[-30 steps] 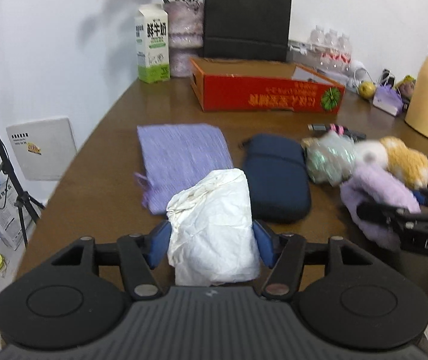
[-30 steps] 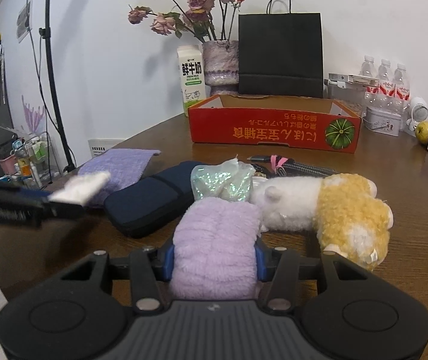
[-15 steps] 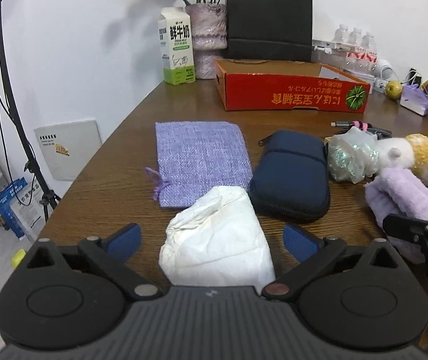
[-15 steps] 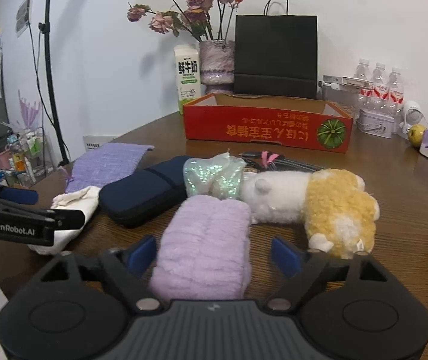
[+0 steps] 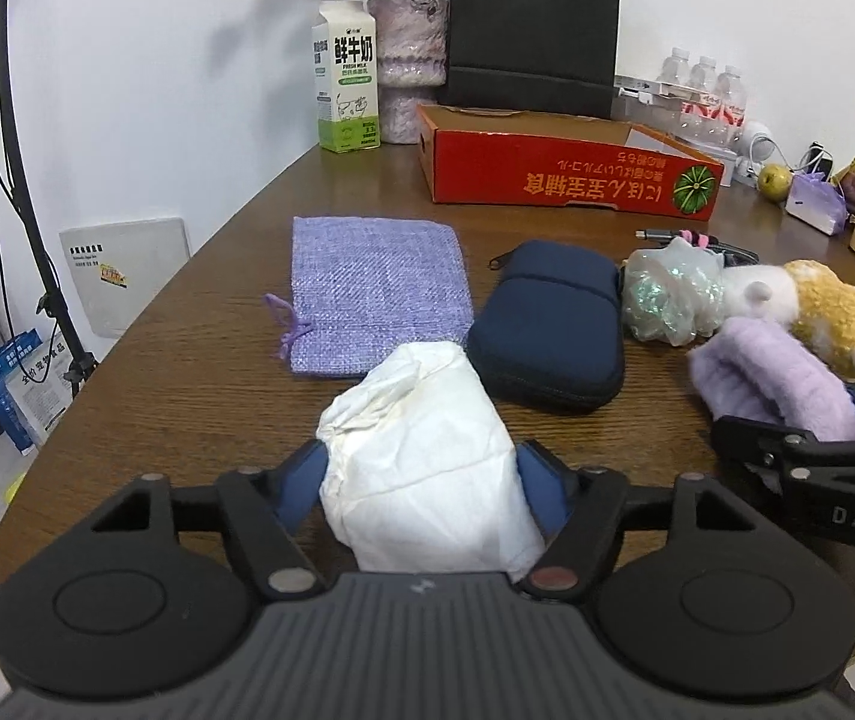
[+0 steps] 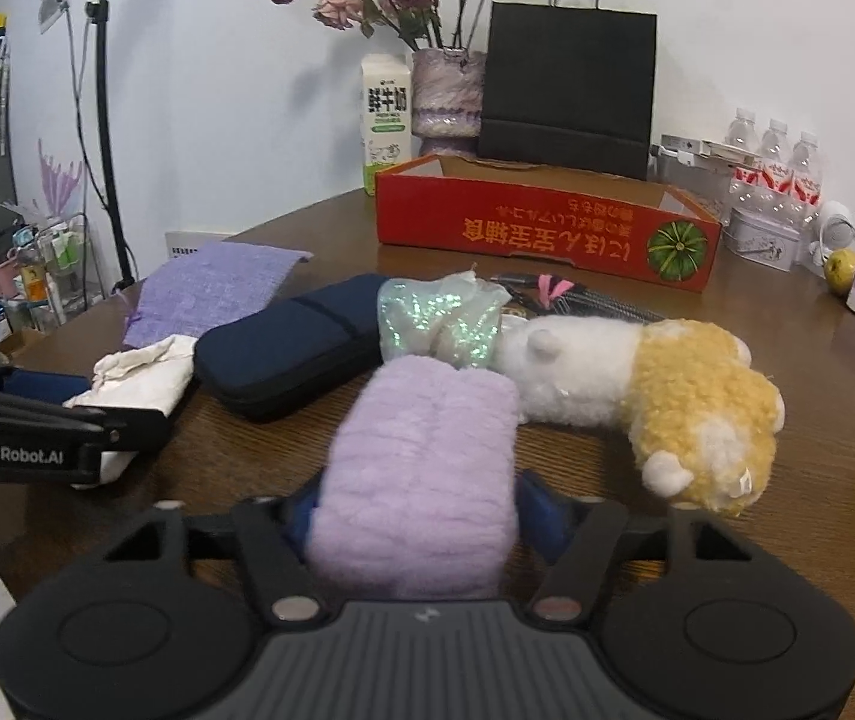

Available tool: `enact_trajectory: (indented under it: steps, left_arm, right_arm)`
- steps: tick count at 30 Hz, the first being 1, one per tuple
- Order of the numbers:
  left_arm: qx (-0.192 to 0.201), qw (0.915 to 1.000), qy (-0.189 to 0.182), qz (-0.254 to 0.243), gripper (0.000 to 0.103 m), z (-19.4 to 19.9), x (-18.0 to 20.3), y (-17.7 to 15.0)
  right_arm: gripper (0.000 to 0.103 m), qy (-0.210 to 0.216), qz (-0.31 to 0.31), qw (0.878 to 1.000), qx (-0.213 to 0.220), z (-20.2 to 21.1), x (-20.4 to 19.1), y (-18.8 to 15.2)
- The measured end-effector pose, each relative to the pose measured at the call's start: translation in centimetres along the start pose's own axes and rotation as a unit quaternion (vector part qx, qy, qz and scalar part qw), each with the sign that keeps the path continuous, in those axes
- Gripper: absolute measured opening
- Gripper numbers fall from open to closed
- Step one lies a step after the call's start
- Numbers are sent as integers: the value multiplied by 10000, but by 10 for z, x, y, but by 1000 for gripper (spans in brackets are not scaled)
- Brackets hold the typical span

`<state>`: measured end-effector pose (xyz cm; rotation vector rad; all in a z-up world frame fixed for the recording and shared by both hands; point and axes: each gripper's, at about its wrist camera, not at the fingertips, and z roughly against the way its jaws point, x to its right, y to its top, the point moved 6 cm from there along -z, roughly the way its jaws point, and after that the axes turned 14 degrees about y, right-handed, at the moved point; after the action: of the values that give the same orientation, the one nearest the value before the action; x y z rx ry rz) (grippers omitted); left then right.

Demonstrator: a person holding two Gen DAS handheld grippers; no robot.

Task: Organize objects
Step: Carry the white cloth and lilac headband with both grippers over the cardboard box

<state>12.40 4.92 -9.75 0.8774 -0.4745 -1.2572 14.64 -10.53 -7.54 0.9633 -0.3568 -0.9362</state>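
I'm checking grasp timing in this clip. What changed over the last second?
Half a second ago both sets of jaws stood open; now the left gripper has closed again on the white cloth bundle and the right gripper on the purple fuzzy roll. The navy case, lavender pouch and plush toy stayed put.

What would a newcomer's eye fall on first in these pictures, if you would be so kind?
Probably the two soft bundles up front: the left claw shut on a white cloth bundle, and the right claw shut on a fluffy lilac roll. Next, the red cardboard box with a green pumpkin print at the back of the wooden table, and the white and yellow plush toy lying right of the roll.
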Motion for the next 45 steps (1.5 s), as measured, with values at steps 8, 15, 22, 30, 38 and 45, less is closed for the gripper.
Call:
enact_trajectory:
  steps: [8, 15, 22, 30, 38, 45]
  left_arm:
    - [21, 10000, -55, 41, 69, 15, 1, -3]
    - [335, 9994, -125, -24, 69, 42, 8, 8]
    - [537, 9983, -204, -100, 69, 55, 22, 20]
    - [721, 9967, -360, -91, 69, 53, 43, 49]
    - [801, 9955, -492, -84, 69, 36, 68, 82]
    - [860, 9948, -543, -27, 69, 17, 86, 115]
  right_arm:
    - [50, 85, 92, 9998, 142, 11, -3, -2]
    - [50, 116, 226, 9987, 449, 35, -10, 5]
    - [50, 42, 333, 9970, 695, 54, -10, 14]
    - [50, -121, 317, 9954, 898, 65, 9, 27]
    - [50, -227, 213, 9954, 911, 58, 43, 48]
    - [50, -261, 317, 9946, 952, 45, 69, 76]
